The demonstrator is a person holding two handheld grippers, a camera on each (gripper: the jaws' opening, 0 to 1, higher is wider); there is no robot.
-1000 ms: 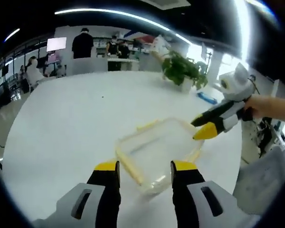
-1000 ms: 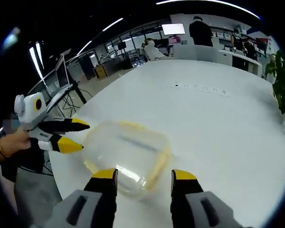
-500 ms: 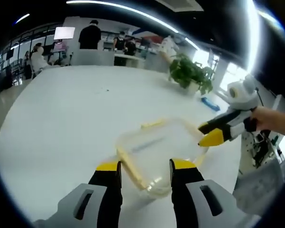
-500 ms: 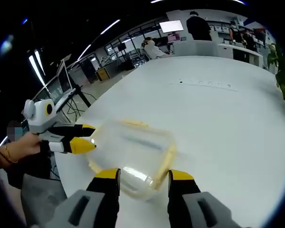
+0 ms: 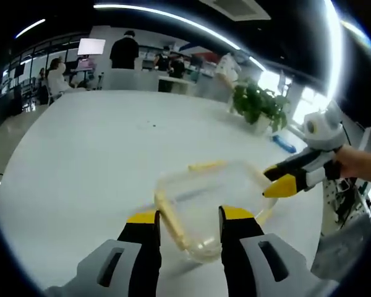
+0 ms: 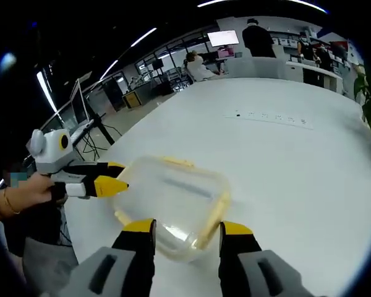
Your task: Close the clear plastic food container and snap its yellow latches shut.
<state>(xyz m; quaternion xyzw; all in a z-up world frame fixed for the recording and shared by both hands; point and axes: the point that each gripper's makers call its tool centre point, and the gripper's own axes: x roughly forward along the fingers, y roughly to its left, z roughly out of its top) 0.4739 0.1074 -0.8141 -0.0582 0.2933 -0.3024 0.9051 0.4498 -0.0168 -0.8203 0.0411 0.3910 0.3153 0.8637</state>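
The clear plastic food container [image 5: 213, 198] lies on the white table [image 5: 93, 154] with its lid on top. Yellow latches [image 5: 172, 219] run along its sides. My left gripper [image 5: 190, 216] is open, and the container's near edge lies between its jaws. My right gripper [image 5: 275, 177] comes in from the right, held by a hand, with its tips at the container's far right edge. In the right gripper view the container [image 6: 173, 195] sits just beyond my open right gripper [image 6: 187, 228]. The left gripper [image 6: 119, 176] there reaches the container's left edge. A yellow latch [image 6: 216, 207] stands out on the right side.
A potted plant [image 5: 256, 105] and a small blue object [image 5: 284, 143] sit at the table's far right. People stand at a counter [image 5: 127, 74] beyond the table. Stands and cables [image 6: 86, 117] are off the table's left edge. A seated person [image 6: 195, 65] is far back.
Both views have shifted a little closer to the container. Each gripper's tips have closed in on the container's edges. The container has stayed in place.
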